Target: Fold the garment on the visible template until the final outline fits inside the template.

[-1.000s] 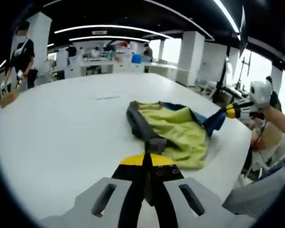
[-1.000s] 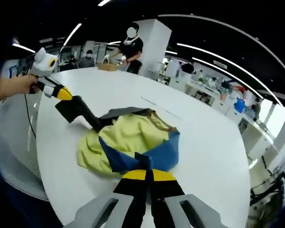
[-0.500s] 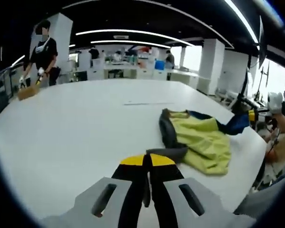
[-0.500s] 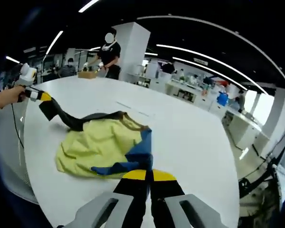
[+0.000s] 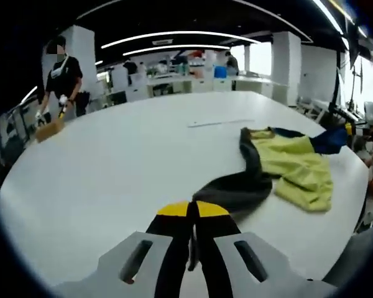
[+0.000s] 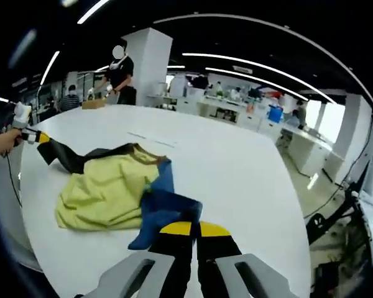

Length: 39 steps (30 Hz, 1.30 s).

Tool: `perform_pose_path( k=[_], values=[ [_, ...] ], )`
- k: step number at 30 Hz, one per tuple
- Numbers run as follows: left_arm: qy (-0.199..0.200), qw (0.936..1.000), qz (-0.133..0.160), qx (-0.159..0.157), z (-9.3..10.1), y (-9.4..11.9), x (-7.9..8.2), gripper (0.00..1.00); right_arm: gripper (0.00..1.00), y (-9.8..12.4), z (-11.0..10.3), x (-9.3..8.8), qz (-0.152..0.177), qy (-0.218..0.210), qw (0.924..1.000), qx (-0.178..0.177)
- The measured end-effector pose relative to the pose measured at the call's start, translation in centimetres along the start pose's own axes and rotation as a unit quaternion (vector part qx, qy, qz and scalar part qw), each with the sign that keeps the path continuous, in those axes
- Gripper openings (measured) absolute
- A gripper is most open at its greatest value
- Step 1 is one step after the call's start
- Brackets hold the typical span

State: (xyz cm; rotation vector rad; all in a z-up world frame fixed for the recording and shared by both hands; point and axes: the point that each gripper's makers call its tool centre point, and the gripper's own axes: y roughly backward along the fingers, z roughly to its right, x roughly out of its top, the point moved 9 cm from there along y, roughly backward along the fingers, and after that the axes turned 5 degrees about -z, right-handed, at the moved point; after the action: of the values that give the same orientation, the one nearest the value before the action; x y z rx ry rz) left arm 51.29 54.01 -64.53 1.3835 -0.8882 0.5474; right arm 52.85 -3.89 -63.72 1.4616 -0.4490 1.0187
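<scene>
Now both grippers, left gripper (image 5: 193, 210) clamping the grey sleeve (image 5: 236, 189) and right gripper (image 6: 189, 226) the blue sleeve (image 6: 165, 214), stretch the shirt (image 5: 295, 167) on the table (image 5: 112, 167); overpulling risks slipping.

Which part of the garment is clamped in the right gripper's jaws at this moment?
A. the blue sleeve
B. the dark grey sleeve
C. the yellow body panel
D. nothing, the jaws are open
A: in the right gripper view the right gripper is shut on the blue sleeve of the garment, while the dark grey sleeve is held by the left gripper.
</scene>
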Motion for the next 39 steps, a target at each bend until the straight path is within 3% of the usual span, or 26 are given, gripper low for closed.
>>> perform_pose_path(
  k=[3, 8, 17, 27, 34, 39],
  values=[
    [0.016, 0.9998, -0.008, 0.008, -0.9, -0.3, -0.4, 0.00, 0.00, -0.5, 0.7, -0.6, -0.004, -0.041, 0.9991, 0.001],
    [0.037, 0.9991, -0.012, 0.020, -2.2, -0.7, -0.9, 0.00, 0.00, -1.1, 1.4, -1.4, -0.013, -0.066, 0.9977, -0.004],
    [0.056, 0.9971, -0.029, 0.044, -4.2, -1.2, -2.0, 0.00, 0.00, -1.8, 2.3, -2.9, -0.040, -0.084, 0.9956, -0.017],
    [0.020, 0.9974, -0.049, 0.050, -5.0, -2.1, -2.0, 0.00, 0.00, -2.9, 3.5, -4.3, -0.051, -0.126, 0.9907, -0.011],
    [-0.010, 0.9972, -0.057, 0.046, -4.9, -2.6, -1.4, 0.00, 0.00, -4.1, 5.3, -4.8, -0.073, -0.112, 0.9905, -0.033],
    [-0.008, 0.9966, -0.066, 0.049, -5.3, -2.9, -1.4, 0.00, 0.00, -4.8, 6.3, -4.8, -0.080, -0.098, 0.9908, -0.046]
  ],
)
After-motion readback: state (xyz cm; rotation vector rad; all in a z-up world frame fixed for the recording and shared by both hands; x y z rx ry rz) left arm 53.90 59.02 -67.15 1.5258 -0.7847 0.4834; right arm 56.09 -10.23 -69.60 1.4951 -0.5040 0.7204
